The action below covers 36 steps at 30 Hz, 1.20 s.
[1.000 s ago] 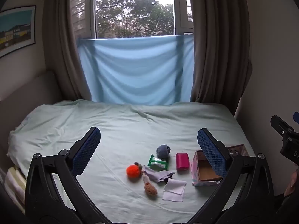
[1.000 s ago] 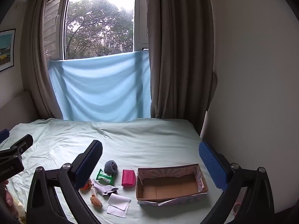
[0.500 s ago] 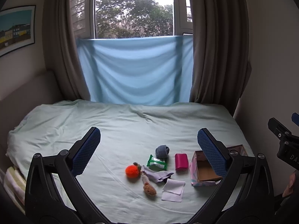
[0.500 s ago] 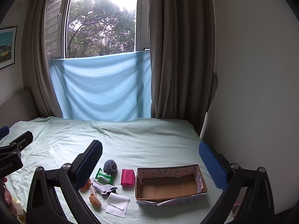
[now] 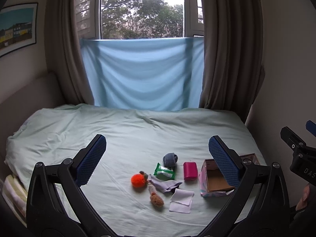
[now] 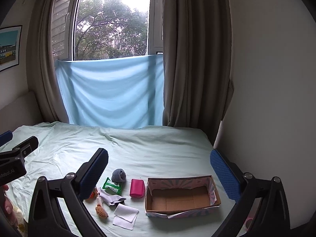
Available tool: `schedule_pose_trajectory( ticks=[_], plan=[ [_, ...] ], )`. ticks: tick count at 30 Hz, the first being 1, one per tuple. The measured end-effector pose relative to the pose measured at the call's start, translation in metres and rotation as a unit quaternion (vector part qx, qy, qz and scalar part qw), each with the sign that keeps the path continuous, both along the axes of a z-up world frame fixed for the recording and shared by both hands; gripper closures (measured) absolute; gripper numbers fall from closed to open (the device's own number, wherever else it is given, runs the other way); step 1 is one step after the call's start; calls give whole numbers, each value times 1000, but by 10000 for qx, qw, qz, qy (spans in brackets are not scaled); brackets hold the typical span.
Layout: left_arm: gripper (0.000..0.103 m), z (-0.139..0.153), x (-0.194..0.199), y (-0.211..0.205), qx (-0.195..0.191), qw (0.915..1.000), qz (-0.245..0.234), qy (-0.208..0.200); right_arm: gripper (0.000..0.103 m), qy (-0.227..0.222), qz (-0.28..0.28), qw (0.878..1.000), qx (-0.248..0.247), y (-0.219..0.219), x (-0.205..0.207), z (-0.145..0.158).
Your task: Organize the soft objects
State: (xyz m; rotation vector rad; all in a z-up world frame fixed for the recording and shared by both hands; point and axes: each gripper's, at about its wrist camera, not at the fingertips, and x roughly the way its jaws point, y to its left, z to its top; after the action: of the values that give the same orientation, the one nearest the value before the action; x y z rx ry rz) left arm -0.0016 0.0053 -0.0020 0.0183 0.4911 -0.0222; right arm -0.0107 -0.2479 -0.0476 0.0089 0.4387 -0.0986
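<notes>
Soft objects — orange pompom [image 5: 139, 180], grey rolled sock [image 5: 169, 159], pink pouch [image 5: 190, 170], white folded tissue [image 5: 181, 200] — lie clustered on pale-green bedsheet [image 5: 126, 138] | open cardboard box [image 6: 180, 197] just beside | left gripper [image 5: 157, 158], right gripper [image 6: 160, 174]: jaws apart, hovering, holding nothing

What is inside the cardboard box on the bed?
The cardboard box shows only its bare brown floor; no object lies inside. Its near wall hides a thin strip of that floor.

"das" on right tool [image 5: 302, 167]; "robot.ai" on left tool [image 6: 11, 170]
</notes>
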Motion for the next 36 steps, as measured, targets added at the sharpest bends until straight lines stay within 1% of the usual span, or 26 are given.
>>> schedule_pose_trajectory(
  ticks=[9, 16, 26, 36],
  plan=[
    [0, 1, 1, 3, -4, 10000, -7, 7, 0, 6, 5, 10000, 8, 1, 1, -1],
    [0, 1, 3, 0, 70, 10000, -2, 24, 0, 12, -2, 10000, 25, 2, 2, -1],
    [0, 0, 4, 0, 52, 10000, -18, 39, 0, -16, -8, 9999, 118, 0, 0, 0],
    [0, -1, 6, 1, 5, 10000, -19, 50, 0, 0, -66, 9999, 97, 2, -2, -2]
  ],
)
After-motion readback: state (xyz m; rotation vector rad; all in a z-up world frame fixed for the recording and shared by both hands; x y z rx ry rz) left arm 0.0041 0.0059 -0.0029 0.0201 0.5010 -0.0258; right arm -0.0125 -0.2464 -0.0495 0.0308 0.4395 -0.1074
